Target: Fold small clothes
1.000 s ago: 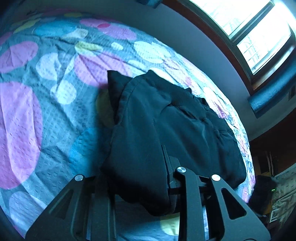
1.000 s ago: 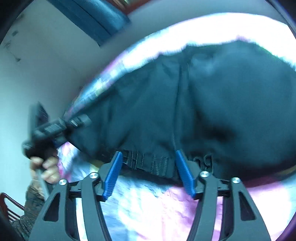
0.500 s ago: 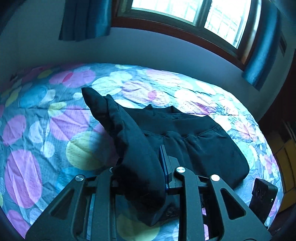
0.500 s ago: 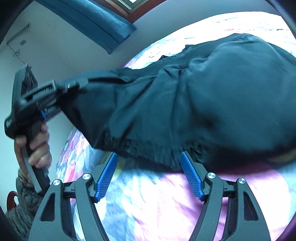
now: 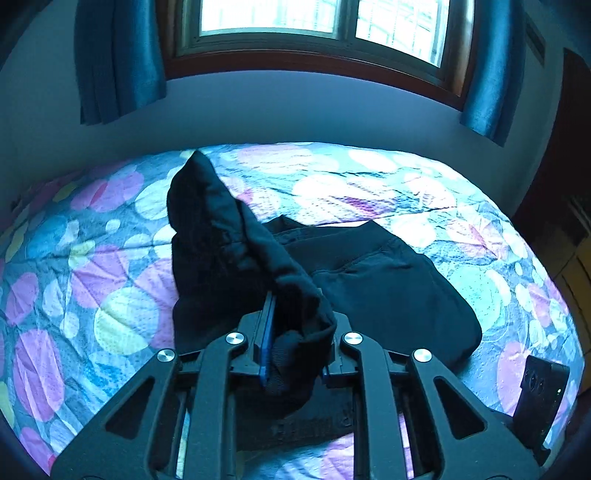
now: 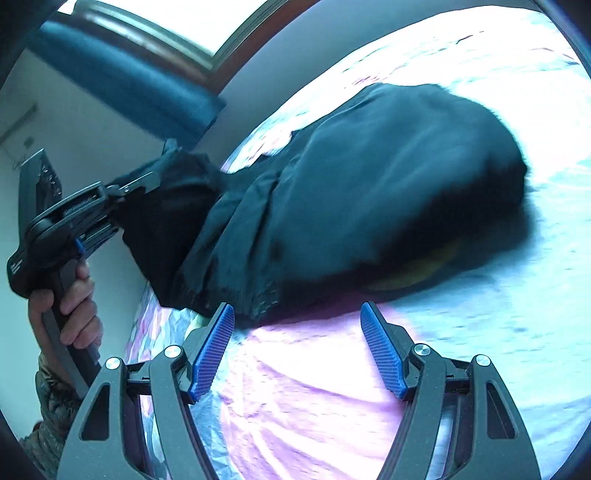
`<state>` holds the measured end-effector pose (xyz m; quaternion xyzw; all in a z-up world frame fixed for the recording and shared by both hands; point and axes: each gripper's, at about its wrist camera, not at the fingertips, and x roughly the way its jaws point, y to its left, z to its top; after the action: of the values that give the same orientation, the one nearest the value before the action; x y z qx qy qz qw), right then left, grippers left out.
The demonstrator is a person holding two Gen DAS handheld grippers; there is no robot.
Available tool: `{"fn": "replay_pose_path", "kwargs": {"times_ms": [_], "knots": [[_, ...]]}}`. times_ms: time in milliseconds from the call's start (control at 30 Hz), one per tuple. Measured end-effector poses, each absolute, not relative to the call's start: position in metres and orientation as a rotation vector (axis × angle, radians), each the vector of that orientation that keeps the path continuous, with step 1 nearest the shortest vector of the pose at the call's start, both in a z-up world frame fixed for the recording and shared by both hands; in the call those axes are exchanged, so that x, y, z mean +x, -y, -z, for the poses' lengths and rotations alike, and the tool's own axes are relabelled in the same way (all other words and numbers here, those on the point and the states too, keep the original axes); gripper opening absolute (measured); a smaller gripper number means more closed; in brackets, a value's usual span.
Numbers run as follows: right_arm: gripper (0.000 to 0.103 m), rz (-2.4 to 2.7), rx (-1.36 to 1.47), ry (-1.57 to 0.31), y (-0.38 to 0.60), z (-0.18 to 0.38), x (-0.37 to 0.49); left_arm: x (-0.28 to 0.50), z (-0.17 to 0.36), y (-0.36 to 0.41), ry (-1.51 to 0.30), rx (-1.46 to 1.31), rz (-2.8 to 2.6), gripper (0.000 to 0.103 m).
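One hand (image 6: 70, 310) is gripping the left gripper (image 5: 295, 339), pointing it down at the bed (image 5: 369, 184); its jaws have just been closing and are pinching a lifted corner of the black clothes (image 5: 388, 284). To the right, the right gripper (image 6: 297, 347) is hovering with jaws apart, nothing between them, just beside the clothes' edge

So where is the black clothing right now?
In the left wrist view the black garment lies mid-bed on the spotted bedspread, below the window. Its near end is lifted, pinched in the left gripper.
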<state>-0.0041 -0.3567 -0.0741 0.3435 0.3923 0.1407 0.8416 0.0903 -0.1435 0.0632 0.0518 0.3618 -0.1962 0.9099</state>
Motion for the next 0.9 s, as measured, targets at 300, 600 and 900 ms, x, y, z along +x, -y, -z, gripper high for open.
{"fn": "replay_pose_path", "kwargs": {"times_ms": [300,600,900], "knots": [[0.07,-0.284,0.795,-0.799,0.371,0.073,-0.011,0.103,-0.004,0.153,-0.831,0.12,0.38,0.018],[0.071,-0.513,0.918,-0.844,0.371,0.04,0.034,0.086,0.023,0.141,-0.766,0.115,0.411,0.018],[0.071,-0.687,0.72,-1.105,0.278,0.031,0.174,0.084,0.029,0.123,-0.735,0.02,0.468,0.018]]}}
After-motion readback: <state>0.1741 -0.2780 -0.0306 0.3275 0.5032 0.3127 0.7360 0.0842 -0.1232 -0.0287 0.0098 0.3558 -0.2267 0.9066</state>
